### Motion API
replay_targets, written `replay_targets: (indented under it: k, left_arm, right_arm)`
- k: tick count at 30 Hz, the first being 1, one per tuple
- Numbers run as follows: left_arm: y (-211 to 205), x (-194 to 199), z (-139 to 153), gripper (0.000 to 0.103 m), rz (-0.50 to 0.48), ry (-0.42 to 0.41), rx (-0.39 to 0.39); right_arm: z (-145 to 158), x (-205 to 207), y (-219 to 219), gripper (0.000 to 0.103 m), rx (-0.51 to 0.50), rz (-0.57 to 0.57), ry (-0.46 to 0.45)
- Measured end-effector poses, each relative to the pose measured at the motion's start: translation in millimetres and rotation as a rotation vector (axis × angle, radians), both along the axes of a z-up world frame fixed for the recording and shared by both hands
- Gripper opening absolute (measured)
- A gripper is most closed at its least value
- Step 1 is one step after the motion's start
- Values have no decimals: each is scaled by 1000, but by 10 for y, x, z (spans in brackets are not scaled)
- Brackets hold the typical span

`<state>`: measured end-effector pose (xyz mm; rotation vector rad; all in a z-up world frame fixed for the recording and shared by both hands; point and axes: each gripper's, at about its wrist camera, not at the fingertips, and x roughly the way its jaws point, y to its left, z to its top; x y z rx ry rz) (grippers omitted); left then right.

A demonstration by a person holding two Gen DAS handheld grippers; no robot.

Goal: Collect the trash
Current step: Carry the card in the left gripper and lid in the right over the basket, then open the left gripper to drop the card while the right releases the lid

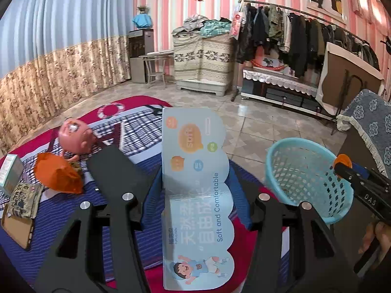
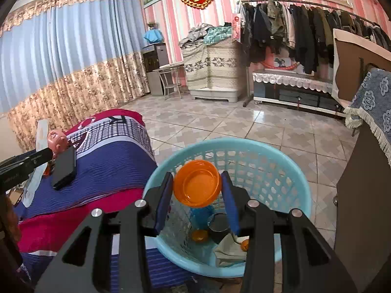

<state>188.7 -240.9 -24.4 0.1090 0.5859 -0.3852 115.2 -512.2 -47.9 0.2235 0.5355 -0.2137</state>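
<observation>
Above basket rim [image 2: 288, 153], orange lid [image 2: 197, 186]

Pink-striped walls [image 2: 171, 24], tiled floor [image 2: 220, 127]

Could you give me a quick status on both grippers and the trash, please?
Left gripper shut on blue card packaging. Right gripper shut on orange lid, above blue basket. Nothing blocking the basket.

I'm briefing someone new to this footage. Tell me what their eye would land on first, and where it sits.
The pale blue card packaging printed "Soft and Comfortable", clamped in the left hand-held gripper, fills the middle of the left wrist view. In the right wrist view, the right hand-held gripper holds an orange lid above the turquoise basket. Beside both lies the red and blue blanket.
</observation>
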Motion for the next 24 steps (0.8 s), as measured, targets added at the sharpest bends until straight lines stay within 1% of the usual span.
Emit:
replay_targets:
  k: [8,14,18,24]
  left_arm:
    - [-325,-8,10,52,-48,0,9]
    - [-531,10,-26,52,-80,10,10]
    - [-747,21,-52,53,-113,3,27]
    - [-1053,98,-88,52,-161,22,5]
  right_arm:
    - [-71,15,-162,40,8,-30,20]
    - [-104,-34,-287,40,24,-73,16]
    - [-125,-49,-363,40,30,-103,10]
    - [-192,-8,-454,40,32,-128,25]
